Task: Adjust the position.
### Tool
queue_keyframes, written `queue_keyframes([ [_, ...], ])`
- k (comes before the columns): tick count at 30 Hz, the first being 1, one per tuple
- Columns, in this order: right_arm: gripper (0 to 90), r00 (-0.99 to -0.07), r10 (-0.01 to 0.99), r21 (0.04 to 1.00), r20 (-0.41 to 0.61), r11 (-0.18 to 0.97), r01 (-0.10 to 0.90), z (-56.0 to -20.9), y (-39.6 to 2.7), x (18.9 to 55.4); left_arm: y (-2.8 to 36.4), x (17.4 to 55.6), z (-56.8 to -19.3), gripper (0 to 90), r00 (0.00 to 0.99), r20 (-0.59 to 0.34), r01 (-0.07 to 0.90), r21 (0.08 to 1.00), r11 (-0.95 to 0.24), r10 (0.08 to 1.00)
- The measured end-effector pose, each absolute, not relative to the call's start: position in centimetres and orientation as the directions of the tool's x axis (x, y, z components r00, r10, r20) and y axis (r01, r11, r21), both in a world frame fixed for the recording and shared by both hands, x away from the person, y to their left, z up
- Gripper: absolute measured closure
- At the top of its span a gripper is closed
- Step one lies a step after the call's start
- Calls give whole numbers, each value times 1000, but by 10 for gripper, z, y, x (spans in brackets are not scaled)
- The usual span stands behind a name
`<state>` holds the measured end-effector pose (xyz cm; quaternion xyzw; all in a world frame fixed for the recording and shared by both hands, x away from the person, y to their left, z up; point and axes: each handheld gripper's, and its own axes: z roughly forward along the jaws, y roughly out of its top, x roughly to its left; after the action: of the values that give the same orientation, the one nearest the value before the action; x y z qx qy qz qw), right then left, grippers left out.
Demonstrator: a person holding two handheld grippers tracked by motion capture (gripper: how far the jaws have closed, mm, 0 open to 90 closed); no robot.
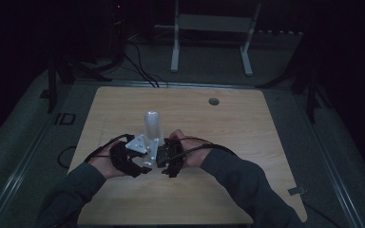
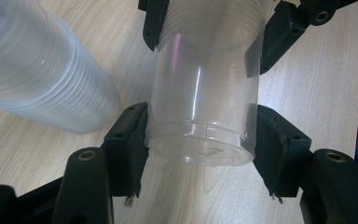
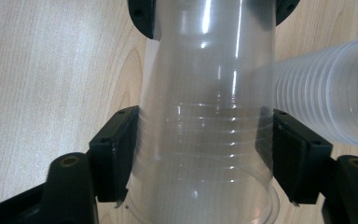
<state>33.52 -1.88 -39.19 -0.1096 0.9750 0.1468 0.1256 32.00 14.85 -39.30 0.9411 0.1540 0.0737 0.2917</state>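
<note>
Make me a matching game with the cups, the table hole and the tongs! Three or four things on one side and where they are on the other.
Things:
1. clear cup
2. stack of cups
3. round hole
4. left tongs

Places or states:
A. in the table top, far side
B. held at both ends between two pairs of tongs
C. standing upright on the table behind the hands
D. shut on the cup's bottom end

Pairs: 1-B, 2-C, 3-A, 4-D
</note>
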Motion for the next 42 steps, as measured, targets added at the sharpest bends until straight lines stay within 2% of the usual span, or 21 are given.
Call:
queue_keyframes([
  [8, 207, -938, -169, 268, -302, 929, -254, -391, -21, 336, 153, 320, -393, 420, 938, 54, 249, 579, -776, 342],
  [14, 186, -941, -159, 315, -298, 915, -254, -382, -24, 337, 156, 320, -394, 421, 934, 52, 257, 585, -769, 352],
  [27, 191, -948, -104, 445, -299, 864, -236, -361, -30, 334, 171, 317, -396, 422, 919, 31, 285, 635, -718, 393],
  [42, 212, -973, -10, 603, -229, 784, -149, -342, -48, 347, 189, 313, -403, 422, 892, -8, 323, 712, -624, 452],
])
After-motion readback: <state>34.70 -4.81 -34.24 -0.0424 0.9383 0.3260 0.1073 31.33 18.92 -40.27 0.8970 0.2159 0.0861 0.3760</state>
